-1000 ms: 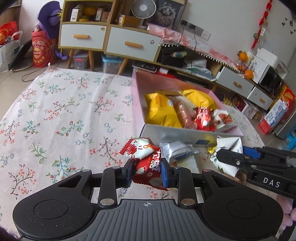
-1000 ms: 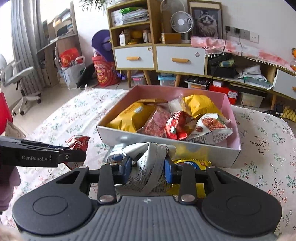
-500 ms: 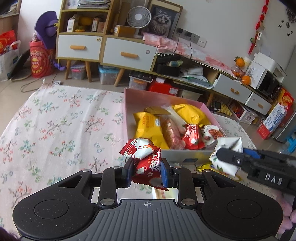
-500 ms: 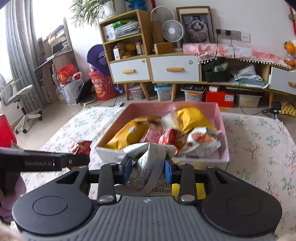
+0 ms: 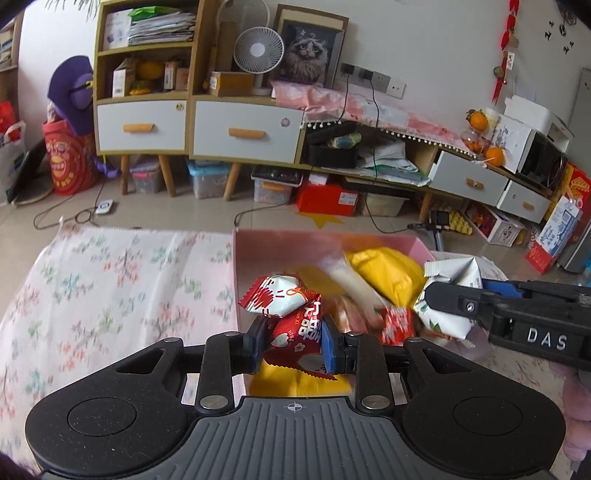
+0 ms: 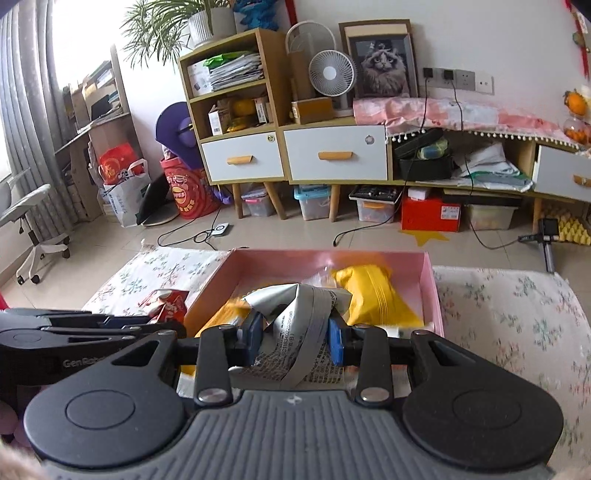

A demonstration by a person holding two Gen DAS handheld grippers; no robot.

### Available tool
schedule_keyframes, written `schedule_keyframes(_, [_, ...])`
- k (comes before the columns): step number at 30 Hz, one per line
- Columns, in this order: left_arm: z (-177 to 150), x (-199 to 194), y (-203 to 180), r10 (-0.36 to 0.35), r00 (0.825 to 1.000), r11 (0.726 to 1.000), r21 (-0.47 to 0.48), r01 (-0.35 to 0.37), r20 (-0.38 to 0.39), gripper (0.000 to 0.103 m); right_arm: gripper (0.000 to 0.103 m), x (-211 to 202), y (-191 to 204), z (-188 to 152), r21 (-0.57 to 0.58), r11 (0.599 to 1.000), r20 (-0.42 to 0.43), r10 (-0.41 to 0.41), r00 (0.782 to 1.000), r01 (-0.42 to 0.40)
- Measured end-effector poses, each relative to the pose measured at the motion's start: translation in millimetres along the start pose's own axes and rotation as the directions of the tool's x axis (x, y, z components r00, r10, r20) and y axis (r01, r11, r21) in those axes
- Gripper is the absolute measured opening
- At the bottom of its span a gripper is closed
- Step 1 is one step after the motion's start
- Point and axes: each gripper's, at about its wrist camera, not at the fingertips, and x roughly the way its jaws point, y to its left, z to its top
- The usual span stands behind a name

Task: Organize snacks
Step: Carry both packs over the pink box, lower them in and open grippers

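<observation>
Pink box (image 5: 332,240) contents motion-blurred, near wall hidden behind both tools; left hand-held gripper (image 5: 293,341) clamps a red-white snack packet (image 5: 295,325) over it, right hand-held gripper (image 6: 295,338) clamps a crumpled white packet (image 6: 295,332) above it.

A white desk fan (image 6: 332,74) stands on the drawer cabinet (image 6: 295,155) at twelve o'clock, with a framed cat picture (image 6: 382,61) just beside it toward one o'clock. A potted plant (image 6: 177,26) tops the shelf at eleven o'clock. A purple plush toy (image 5: 72,92) sits in a red bag (image 5: 68,162) at ten o'clock. Oranges (image 5: 484,133) sit at two o'clock. A red box (image 6: 430,212) rests on the floor under the low shelf. The flowered cloth (image 5: 110,288) spreads at nine o'clock.
</observation>
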Motion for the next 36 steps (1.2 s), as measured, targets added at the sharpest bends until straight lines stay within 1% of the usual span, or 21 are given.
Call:
schedule_keyframes(7, [24.4,35.6,0.4,0.026,0.999,0.998,0.056,-0.025,-0.018,0.027,0.033,24.1,-5.9,8.6,-0.002,1.000,-0.007,-0.011,1.000,0.011])
schedule_keyframes(10, [30.0,49.5,3.8,0.050,0.998,0.997,0.057,-0.048,-0.030,0.027,0.033,32.5,-8.3,11.4,-0.006,1.000,-0.014,-0.018,1.000,0.018])
schedule_keyframes(13, [33.2,60.3,5.1,0.059,0.998,0.996,0.070,-0.056,-0.038,0.027,0.033,40.4,-11.2,14.2,-0.001,1.000,-0.020,-0.024,1.000,0.024])
schedule_keyframes(22, [41.0,76.7,5.2,0.050,0.998,0.994,0.096,-0.047,-0.031,0.028,0.033,56.5,-16.7,15.8,0.021,0.999,-0.033,-0.023,0.999,0.024])
schedule_keyframes(25, [41.5,77.8,5.8,0.043,0.999,0.994,0.099,-0.040,-0.022,0.031,0.035,57.9,-15.7,17.4,0.018,1.000,-0.032,-0.019,0.999,0.020])
schedule_keyframes(26, [41.8,77.7,5.6,0.043,0.999,0.994,0.099,-0.041,-0.022,0.035,0.037,56.9,-15.0,18.0,0.019,1.000,-0.030,-0.021,0.999,0.022])
schedule_keyframes(27, [41.8,77.5,5.9,0.044,0.999,0.994,0.099,-0.041,-0.023,0.046,0.039,55.9,-14.8,18.6,0.024,0.999,-0.025,-0.024,0.999,0.025])
schedule_keyframes(28, [41.0,76.3,5.9,0.045,0.999,0.994,0.099,-0.043,-0.020,0.052,0.044,55.8,-15.0,19.4,0.027,0.999,-0.021,-0.024,0.999,0.025])
schedule_keyframes(29, [41.4,75.2,5.4,0.046,0.999,0.994,0.099,-0.045,-0.014,0.058,0.046,54.4,-15.3,20.7,0.030,0.999,-0.015,-0.024,1.000,0.024])
schedule_keyframes(31, [41.3,72.2,4.5,0.042,0.999,0.994,0.099,-0.041,-0.010,0.059,0.049,51.9,-16.1,23.9,0.038,0.999,-0.006,-0.021,1.000,0.021])
schedule_keyframes(34, [40.4,66.5,2.6,0.044,0.999,0.994,0.101,-0.043,-0.011,0.066,0.056,47.7,-16.4,26.6,0.035,0.999,0.000,-0.025,1.000,0.025])
schedule_keyframes(36, [38.7,60.6,0.0,0.048,0.999,0.993,0.110,-0.047,-0.009,0.070,0.059,43.0,-16.9,27.0,0.033,0.999,0.002,-0.031,1.000,0.031])
